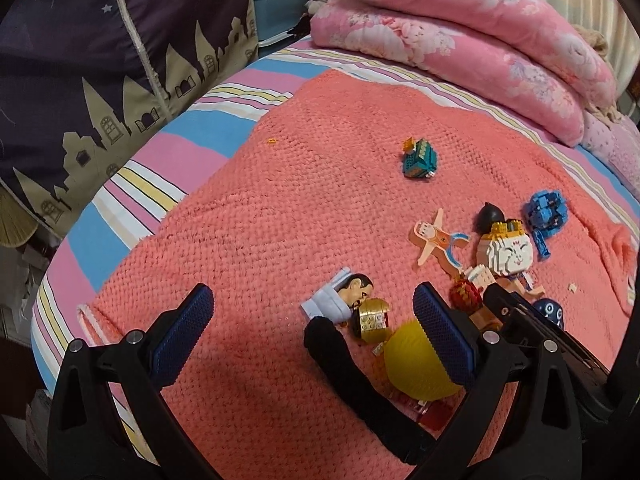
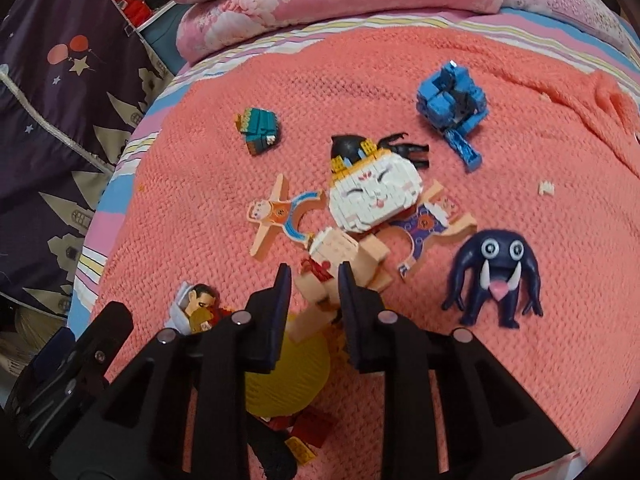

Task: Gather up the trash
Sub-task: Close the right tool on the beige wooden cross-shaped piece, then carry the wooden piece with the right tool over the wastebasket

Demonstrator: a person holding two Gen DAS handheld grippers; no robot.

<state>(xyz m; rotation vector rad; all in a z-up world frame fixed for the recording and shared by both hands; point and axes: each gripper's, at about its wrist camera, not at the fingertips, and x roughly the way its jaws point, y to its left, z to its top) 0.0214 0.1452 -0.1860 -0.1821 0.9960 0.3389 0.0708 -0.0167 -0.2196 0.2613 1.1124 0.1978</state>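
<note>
Since my right gripper [image 2: 312,280] sits over the block figure's tan body [image 2: 344,256] at frame centre, that figure is my pick, judging by the aim. Its white smiling head [image 2: 374,196] lies just above, near the middle of the coral blanket [image 2: 520,360] on the bed. My right fingers [image 2: 280,300] are narrowed either side of the tan legs; can't tell whether the pads actually bite yet. I'd close low on the blocky torso, not on a leg, since the bricks look likely to snap apart, and lift straight so the head doesn't drag the flat cutout figures [image 2: 280,212] touching it. Left gripper [image 1: 312,332] is spread wide and empty at lower centre of its view, hovering over the yellow ball [image 1: 412,364] and the black strap [image 1: 352,380]. Nearby: little man's head [image 1: 358,292], dark blue monster [image 2: 498,272] lower right, blue robot [image 2: 452,108] upper right, teal block piece [image 2: 258,130] upper left. No bin in view.
</note>
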